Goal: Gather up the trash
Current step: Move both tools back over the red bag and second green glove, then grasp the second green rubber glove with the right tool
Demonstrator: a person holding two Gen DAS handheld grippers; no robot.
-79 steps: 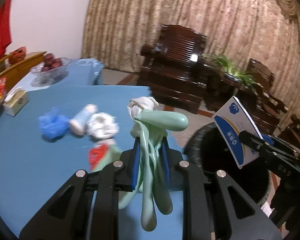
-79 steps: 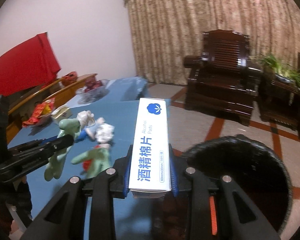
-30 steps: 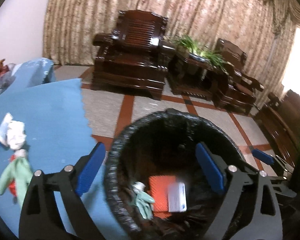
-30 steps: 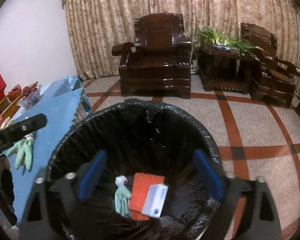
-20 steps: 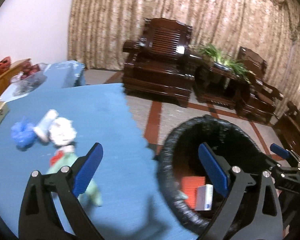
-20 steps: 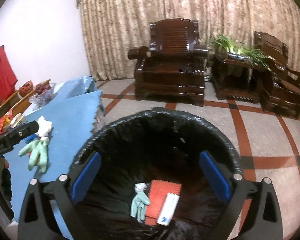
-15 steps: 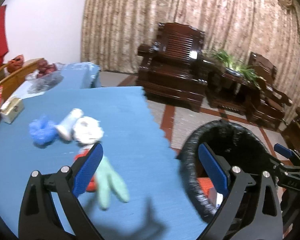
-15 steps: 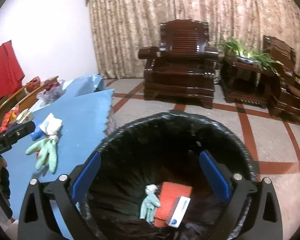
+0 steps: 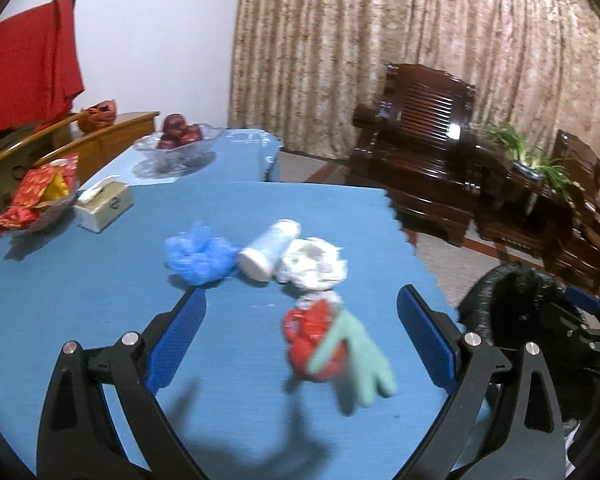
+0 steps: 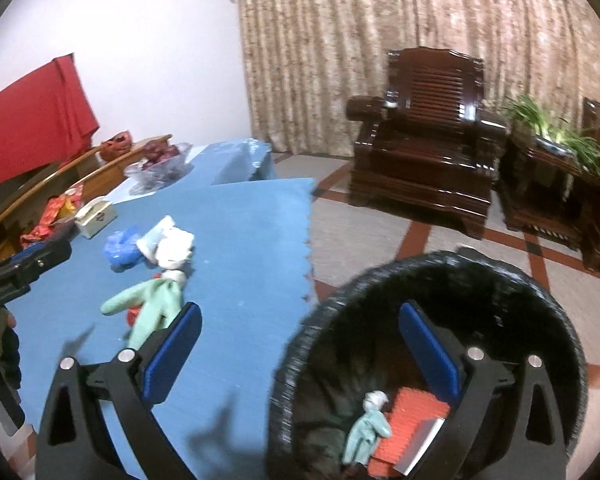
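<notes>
My left gripper (image 9: 300, 340) is open and empty above the blue table (image 9: 80, 300). Ahead of it lie a green glove (image 9: 360, 356) over a red wrapper (image 9: 308, 336), a crumpled white tissue (image 9: 314, 266), a white-and-blue bottle (image 9: 268, 250) and a crumpled blue bag (image 9: 198, 254). My right gripper (image 10: 300, 348) is open and empty by the rim of the black-lined bin (image 10: 500, 280). Inside the bin lie a green glove (image 10: 366, 434), an orange pad (image 10: 410, 420) and a white box (image 10: 420, 446). The table's glove (image 10: 152, 304) also shows there.
At the table's far left stand a tissue box (image 9: 104, 206), a bowl of red snack packets (image 9: 36, 196) and a glass fruit bowl (image 9: 178, 146). Dark wooden armchairs (image 10: 428, 136) and a plant (image 10: 556, 128) stand on the tiled floor before a curtain.
Both grippers let go of the glove and box into the bin, opened, and swung left. The left one now faces the trash on the table.
</notes>
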